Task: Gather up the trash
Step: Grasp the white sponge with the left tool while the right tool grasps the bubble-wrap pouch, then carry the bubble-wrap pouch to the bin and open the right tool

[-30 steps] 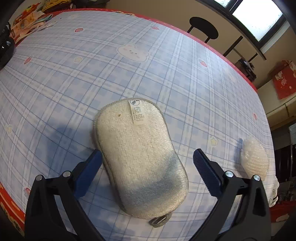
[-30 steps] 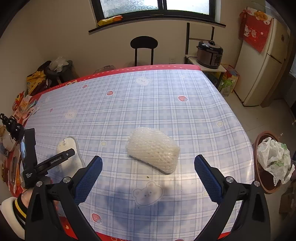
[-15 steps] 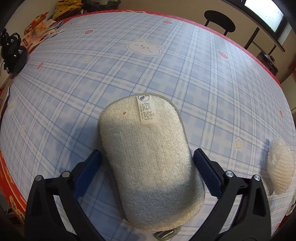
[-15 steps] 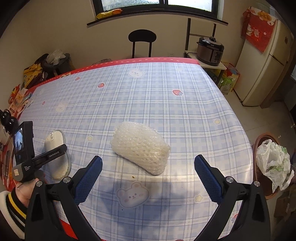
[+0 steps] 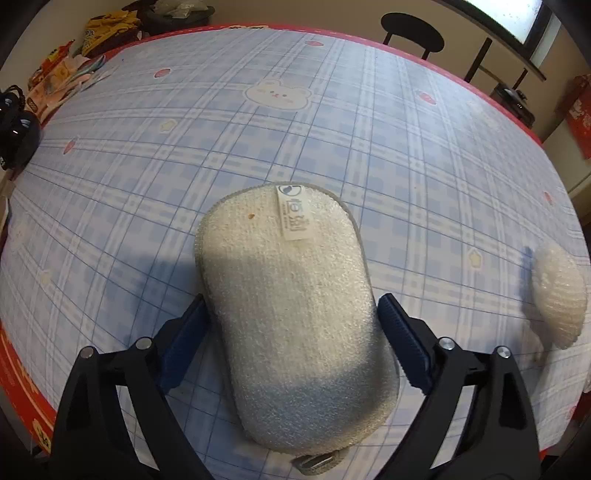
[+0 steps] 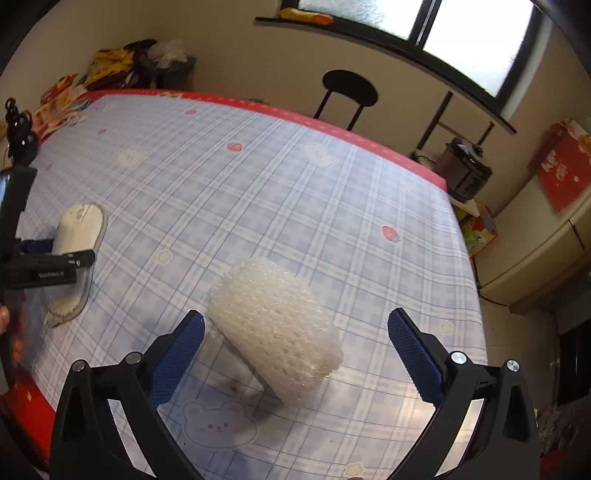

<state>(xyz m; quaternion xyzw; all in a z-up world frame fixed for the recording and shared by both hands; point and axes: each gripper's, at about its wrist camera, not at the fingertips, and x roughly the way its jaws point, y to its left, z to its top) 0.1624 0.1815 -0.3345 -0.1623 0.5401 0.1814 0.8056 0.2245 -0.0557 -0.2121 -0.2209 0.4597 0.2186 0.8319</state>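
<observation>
Right wrist alone shows left tool (image 6: 55,254) clamping sponge (image 6: 75,236), right tool (image 6: 295,354) spread.

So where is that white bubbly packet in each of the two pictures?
Left wrist view: the bubbly packet lies at the far right edge.
Right wrist view: the packet lies centre, between the open claw's fingers.
Shared landmark: the black stool beyond the table.

Each tool is a matte black plastic frame of open triangular struts. The left tool (image 5: 291,339) and right tool (image 6: 295,360) both carry dark blue ribbed pads (image 6: 176,360) on the fingers, with round silver screws (image 5: 446,343) at the joints. White lettering marks the left tool's side.
</observation>
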